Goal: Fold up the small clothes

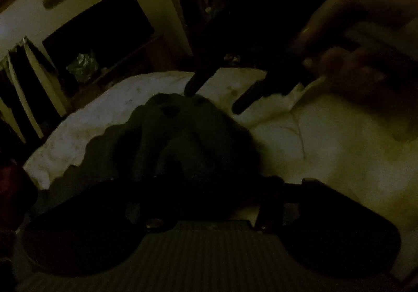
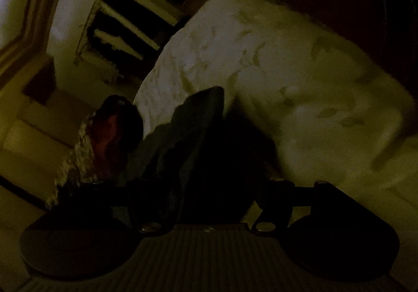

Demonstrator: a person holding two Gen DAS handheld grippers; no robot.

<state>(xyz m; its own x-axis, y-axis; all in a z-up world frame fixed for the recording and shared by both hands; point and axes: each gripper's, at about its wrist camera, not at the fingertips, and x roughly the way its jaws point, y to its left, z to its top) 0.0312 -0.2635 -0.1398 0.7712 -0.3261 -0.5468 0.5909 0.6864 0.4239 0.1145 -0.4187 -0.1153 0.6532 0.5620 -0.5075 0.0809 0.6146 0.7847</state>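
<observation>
Only the left wrist view shows the right gripper (image 1: pixel 216 98), jaws apart, above the dark garment (image 1: pixel 167 140).

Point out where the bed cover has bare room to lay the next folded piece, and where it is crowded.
Free: the pale bed cover right of the dark garment, below the person's hand. Crowded: the near-left edge, where the garment lies beside a red cloth, and above it, where the right gripper hovers.
</observation>
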